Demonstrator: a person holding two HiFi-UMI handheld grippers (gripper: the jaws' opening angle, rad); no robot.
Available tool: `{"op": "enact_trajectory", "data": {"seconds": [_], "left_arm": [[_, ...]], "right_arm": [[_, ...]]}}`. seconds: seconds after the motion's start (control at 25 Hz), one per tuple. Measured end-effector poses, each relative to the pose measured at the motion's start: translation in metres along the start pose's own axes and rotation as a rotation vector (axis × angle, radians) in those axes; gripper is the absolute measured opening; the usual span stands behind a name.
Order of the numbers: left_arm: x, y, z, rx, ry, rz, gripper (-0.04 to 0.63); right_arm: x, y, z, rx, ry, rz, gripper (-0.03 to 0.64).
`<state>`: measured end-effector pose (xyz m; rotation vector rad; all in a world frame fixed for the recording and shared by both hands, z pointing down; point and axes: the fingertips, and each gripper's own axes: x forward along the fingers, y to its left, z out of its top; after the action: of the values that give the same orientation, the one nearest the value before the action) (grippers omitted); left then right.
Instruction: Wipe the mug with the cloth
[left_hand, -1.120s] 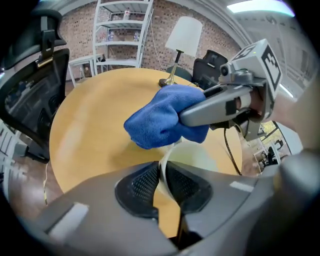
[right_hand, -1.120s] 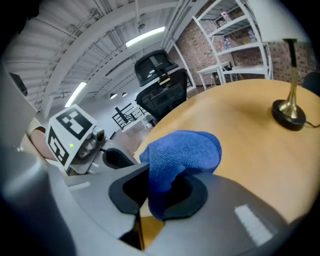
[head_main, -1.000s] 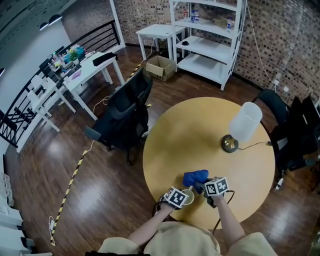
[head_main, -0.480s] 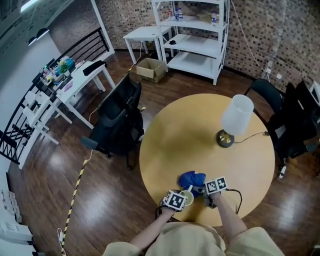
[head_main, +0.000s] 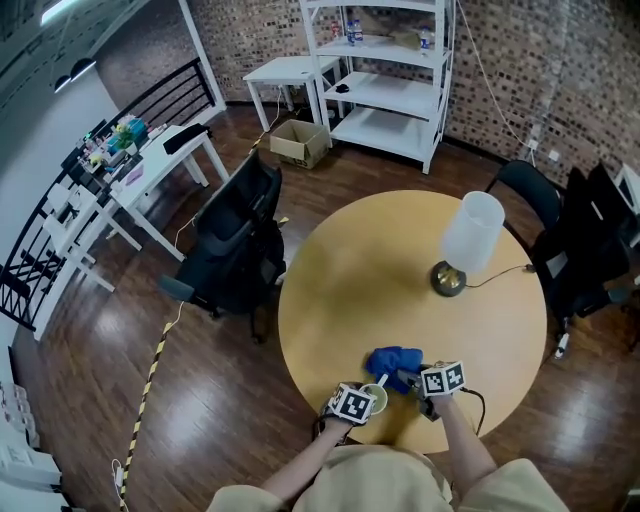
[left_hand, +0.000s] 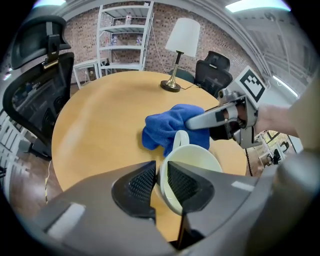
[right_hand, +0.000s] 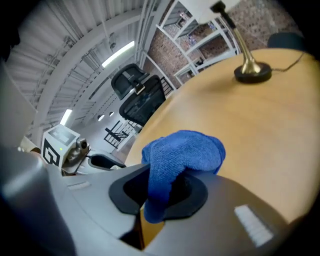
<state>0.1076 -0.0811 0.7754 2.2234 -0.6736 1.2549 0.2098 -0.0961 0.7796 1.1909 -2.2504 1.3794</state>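
A pale cream mug (left_hand: 192, 160) stands on the round wooden table (head_main: 380, 260) near its front edge, handle towards the cloth. My left gripper (left_hand: 161, 172) straddles the mug's near rim, one pad outside and one inside. Its jaws are opening, though the pads look to be touching the rim. From above, the mug (head_main: 375, 398) sits just right of the left gripper (head_main: 366, 401). My right gripper (right_hand: 167, 187) is shut on a blue cloth (right_hand: 182, 152), whose bunched bulk (left_hand: 167, 127) rests on the table just behind the mug. The right gripper (head_main: 412, 380) is beside the cloth (head_main: 392, 358).
A lamp with a white shade (head_main: 470, 240) and its cord stand on the table's far right. A black office chair (head_main: 240, 240) is at the table's left and another (head_main: 560, 260) at its right. White shelving (head_main: 390, 60) stands at the back.
My right gripper and the cloth have drifted slightly to the right, a little further from the mug. The mug and left gripper stay in place.
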Motion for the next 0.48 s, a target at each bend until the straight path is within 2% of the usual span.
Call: {"op": "enact_trajectory", "data": {"seconds": [0.04,0.12,0.24,0.28,0.36,0.48], "left_arm": [[0.000,-0.001,-0.001,-0.010,-0.008,-0.009,0.067],[0.002,-0.003,-0.009,-0.033,-0.009,-0.037,0.128],[-0.011,-0.008,-0.011,-0.015,-0.026,-0.057,0.313],[-0.021,-0.011,-0.005,-0.019,-0.056,-0.066,0.342],[-0.047,-0.020,0.019,-0.063,-0.148,-0.108,0.351],[-0.094,-0.024,0.079,-0.128,-0.329,-0.158,0.351]], "right_arm": [[-0.011,0.000,0.011,-0.038,-0.036,-0.041,0.051],[-0.035,0.007,0.035,-0.103,-0.111,-0.102,0.051],[-0.072,0.026,0.071,-0.139,-0.246,-0.137,0.052],[-0.084,0.034,0.081,-0.148,-0.290,-0.144,0.052],[-0.107,0.050,0.102,-0.176,-0.368,-0.170,0.051],[-0.137,0.077,0.136,-0.236,-0.480,-0.227,0.052]]}}
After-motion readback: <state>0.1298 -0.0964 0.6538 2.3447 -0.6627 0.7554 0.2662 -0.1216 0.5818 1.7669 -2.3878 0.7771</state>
